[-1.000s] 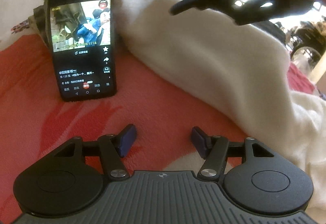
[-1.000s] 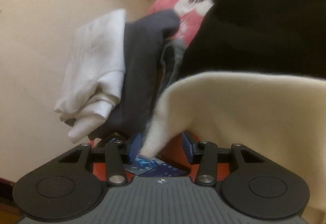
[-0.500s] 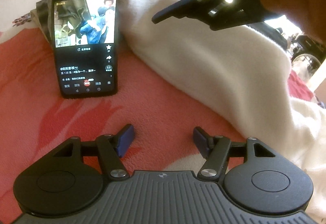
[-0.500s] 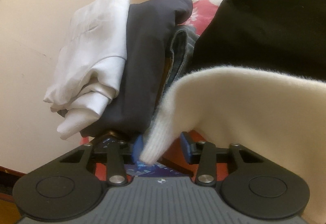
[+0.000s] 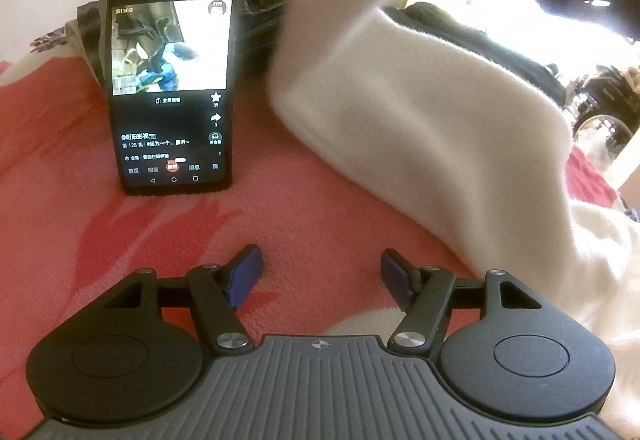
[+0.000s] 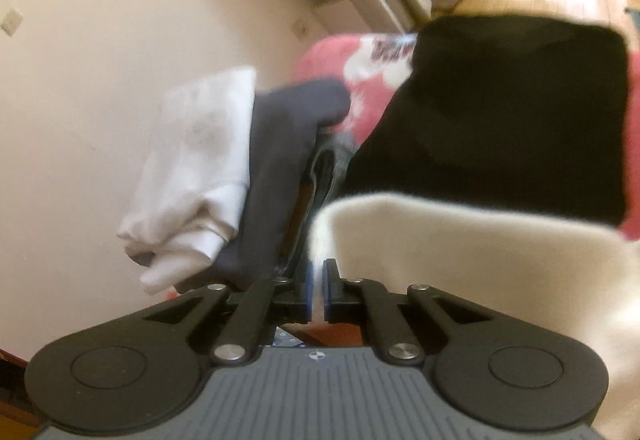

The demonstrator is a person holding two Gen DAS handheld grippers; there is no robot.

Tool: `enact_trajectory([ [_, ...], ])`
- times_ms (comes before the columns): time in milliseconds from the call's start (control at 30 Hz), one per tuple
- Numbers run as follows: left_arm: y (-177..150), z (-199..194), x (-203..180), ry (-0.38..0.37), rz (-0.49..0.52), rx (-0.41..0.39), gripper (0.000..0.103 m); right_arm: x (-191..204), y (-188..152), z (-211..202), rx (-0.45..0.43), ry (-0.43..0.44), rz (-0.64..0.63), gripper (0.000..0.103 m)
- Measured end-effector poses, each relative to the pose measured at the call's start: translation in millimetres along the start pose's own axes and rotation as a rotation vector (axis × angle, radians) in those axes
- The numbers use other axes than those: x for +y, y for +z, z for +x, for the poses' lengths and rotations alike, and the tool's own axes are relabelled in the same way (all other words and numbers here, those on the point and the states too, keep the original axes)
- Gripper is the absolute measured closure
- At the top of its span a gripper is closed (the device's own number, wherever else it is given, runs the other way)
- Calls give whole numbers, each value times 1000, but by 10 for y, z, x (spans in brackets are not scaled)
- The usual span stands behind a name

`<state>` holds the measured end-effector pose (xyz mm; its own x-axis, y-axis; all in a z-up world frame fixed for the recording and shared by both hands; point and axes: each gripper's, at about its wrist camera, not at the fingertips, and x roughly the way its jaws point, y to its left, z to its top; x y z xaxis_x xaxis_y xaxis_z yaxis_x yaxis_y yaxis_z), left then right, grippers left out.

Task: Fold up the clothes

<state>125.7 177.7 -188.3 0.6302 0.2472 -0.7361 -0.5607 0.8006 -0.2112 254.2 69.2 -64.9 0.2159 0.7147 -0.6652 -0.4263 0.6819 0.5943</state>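
A fluffy cream garment point(image 5: 420, 112) lies across the red flowered blanket point(image 5: 80, 224), and its far corner is lifted and blurred at the top. My left gripper point(image 5: 322, 272) rests low over the blanket, open, with nothing between its blue pads. In the right wrist view my right gripper point(image 6: 318, 290) is shut on the corner of the same cream garment point(image 6: 460, 252), which hangs to the right of the fingers. A folded black garment point(image 6: 500, 120) lies behind it.
A phone point(image 5: 174, 64) playing a video leans against dark clothes at the back left. A stack of white point(image 6: 200, 176) and navy point(image 6: 280, 168) folded clothes sits by the cream wall. A wooden floor shows far right.
My right gripper has shut on the cream garment's corner and lifted it, so the corner now rises in the left wrist view. The left gripper has barely moved.
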Motion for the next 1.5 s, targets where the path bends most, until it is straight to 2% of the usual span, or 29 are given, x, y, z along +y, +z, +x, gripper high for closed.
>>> enact_trajectory([
  [267, 4, -77, 39, -27, 55, -38, 37, -215, 26, -934, -143, -32, 20, 98],
  [333, -90, -117, -115, -52, 84, -56, 37, -278, 18, -1156, -175, -42, 26, 98],
  [467, -297, -288, -375, -147, 186, -88, 37, -436, -50, -1556, -224, -67, 42, 98],
  [567, -330, -413, -597, -254, 284, -100, 37, -551, -119, -1817, -256, -81, 50, 98],
  [633, -351, -517, -742, -285, 360, -138, 37, -631, -173, -1961, -273, -91, 54, 98],
  [833, -375, -579, -1233, -434, 472, -139, 37, -981, -315, -2446, -318, -105, 84, 98],
  [1000, -463, -579, -1665, -535, 550, -95, 37, -1353, -433, -2892, -375, -114, 127, 98],
  [1033, -473, -599, -1742, -558, 560, -81, 37, -1434, -460, -3001, -389, -119, 135, 103],
  [1067, -478, -599, -1804, -585, 569, -66, 37, -1518, -490, -3119, -406, -121, 146, 103],
  [1133, -592, -743, -1906, -643, 592, -41, 37, -1727, -554, -3391, -444, -120, 182, 103],
  [1300, -845, -980, -2069, -794, 679, 27, 37, -2302, -785, -3866, -498, -247, 258, 103],
  [1400, -1036, -879, -2181, -794, 725, 80, 37, -2697, -992, -3825, -469, -270, 342, 103],
  [1500, -1067, -779, -2212, -777, 703, 129, 37, -2966, -1208, -3453, -402, -233, 411, 100],
])
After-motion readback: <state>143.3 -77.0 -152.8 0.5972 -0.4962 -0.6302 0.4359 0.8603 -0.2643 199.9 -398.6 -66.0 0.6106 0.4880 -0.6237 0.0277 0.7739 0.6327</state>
